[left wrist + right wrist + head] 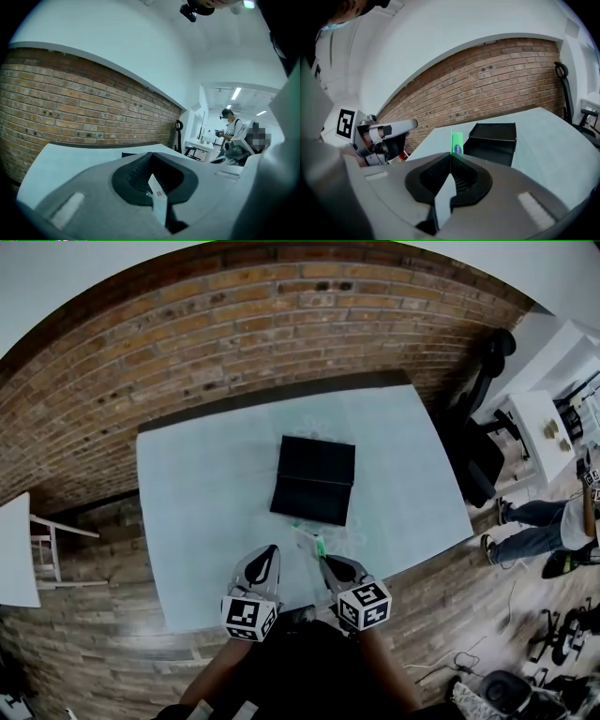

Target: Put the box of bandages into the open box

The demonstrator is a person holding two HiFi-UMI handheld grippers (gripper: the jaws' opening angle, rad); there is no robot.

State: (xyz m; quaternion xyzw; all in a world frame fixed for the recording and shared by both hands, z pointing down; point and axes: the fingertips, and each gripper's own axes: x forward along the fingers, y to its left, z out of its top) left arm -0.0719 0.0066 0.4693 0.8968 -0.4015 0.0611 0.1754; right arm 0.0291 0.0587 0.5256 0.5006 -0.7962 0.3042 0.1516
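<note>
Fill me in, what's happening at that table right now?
A person holds a gripper in each hand at the near edge of the table. The right gripper has its jaws closed on the thin green box of bandages, which stands upright between them. The open black box lies ahead of it in the middle of the table, and the bandages are not yet in it. The left gripper is alongside, jaws together and holding nothing.

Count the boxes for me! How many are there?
2. The black open box lies mid-table; the green box of bandages is pinched by the right gripper. None looks hidden.
</note>
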